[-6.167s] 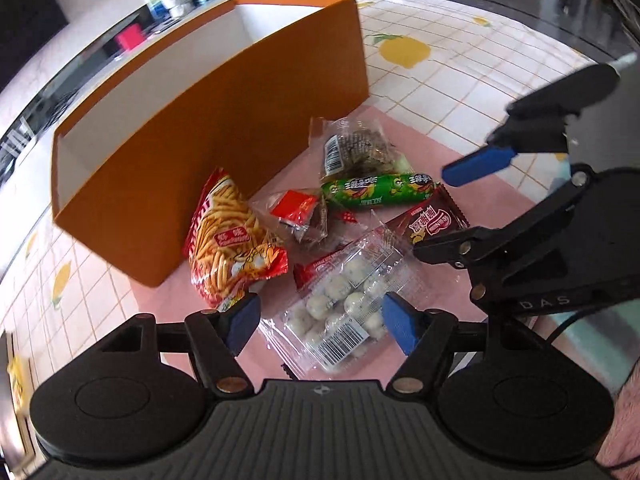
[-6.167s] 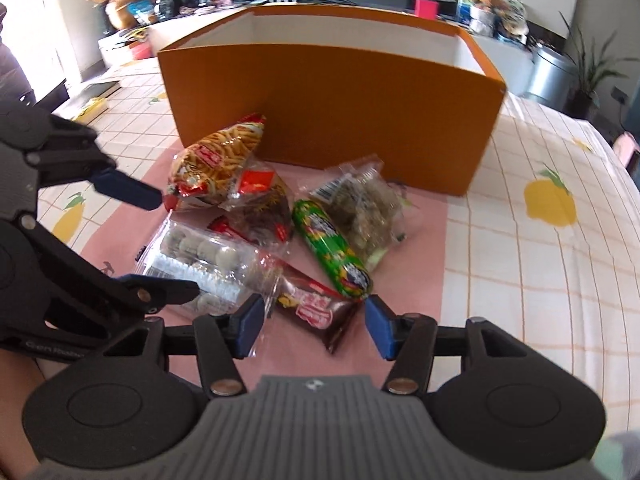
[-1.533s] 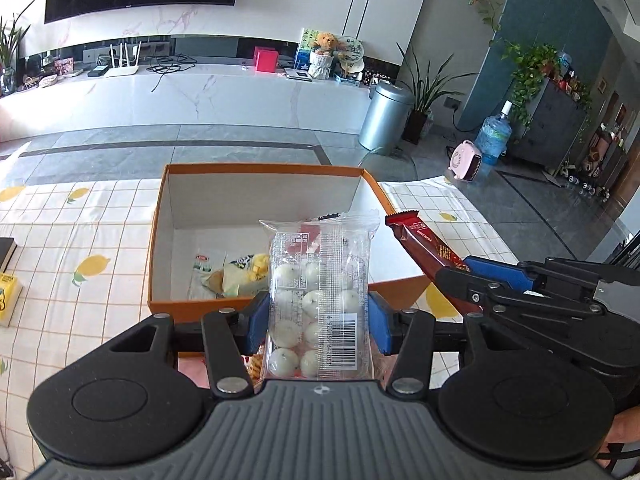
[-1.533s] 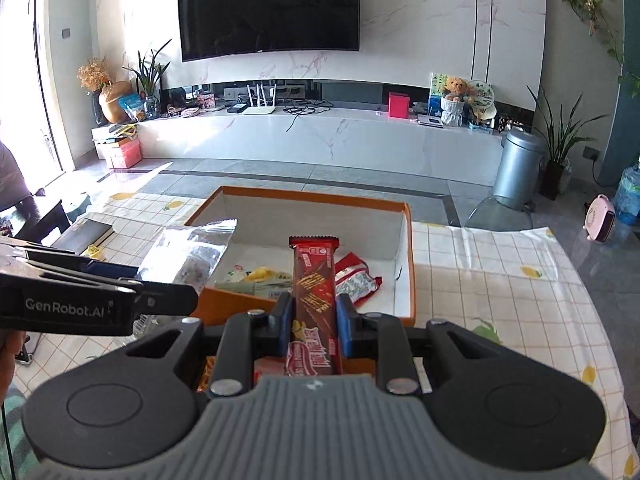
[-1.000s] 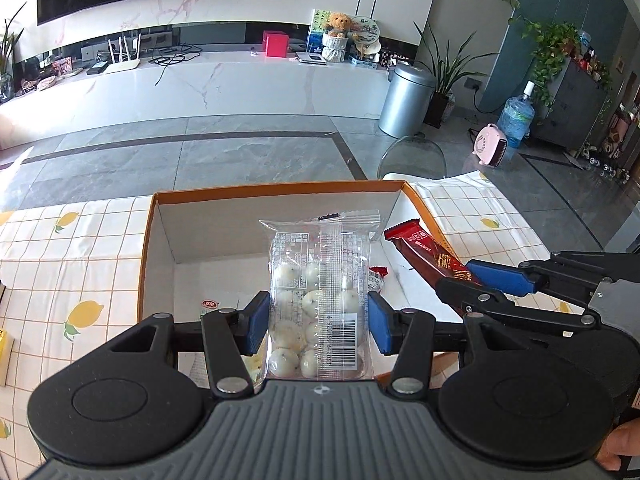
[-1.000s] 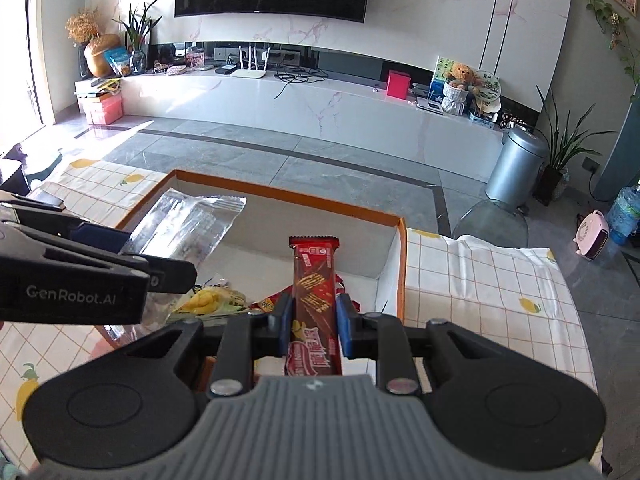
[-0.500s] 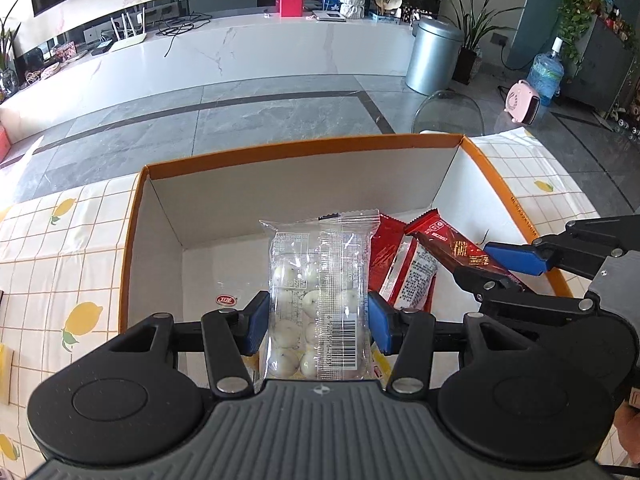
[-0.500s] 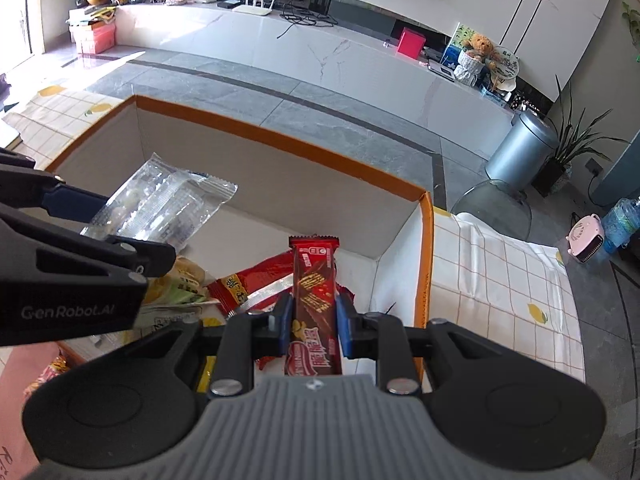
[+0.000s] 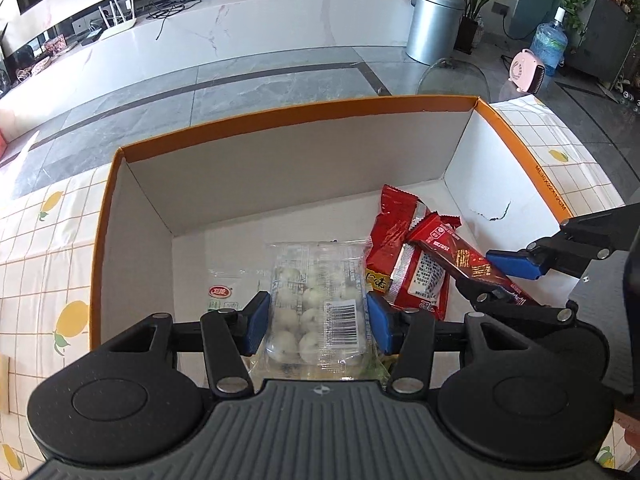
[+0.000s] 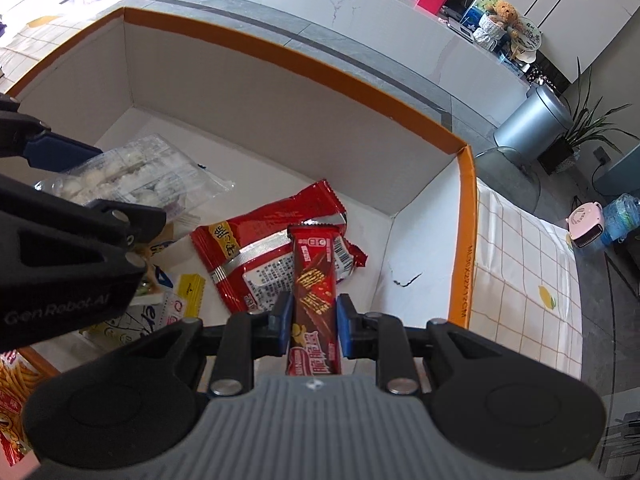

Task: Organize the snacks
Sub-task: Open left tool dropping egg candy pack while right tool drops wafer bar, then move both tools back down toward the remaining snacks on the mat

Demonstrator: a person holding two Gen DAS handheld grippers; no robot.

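My left gripper [image 9: 316, 322] is shut on a clear packet of white candy balls [image 9: 318, 300] and holds it over the inside of the orange box [image 9: 280, 114]. The packet also shows in the right wrist view [image 10: 132, 178]. My right gripper [image 10: 313, 322] is shut on a dark red chocolate bar [image 10: 314, 280], held over the box's right half; the bar also shows in the left wrist view [image 9: 460, 258]. A red snack packet [image 10: 260, 240] lies on the box floor under the bar.
Several flat packets [image 10: 176, 292] lie on the box floor at the near left. A fries bag [image 10: 12, 392] lies outside the box on the pink mat. The lemon-print tablecloth [image 10: 524, 280] spreads to the right of the box.
Both grippers have moved forward and down over the box, each with its snack still held. The box interior now fills both views.
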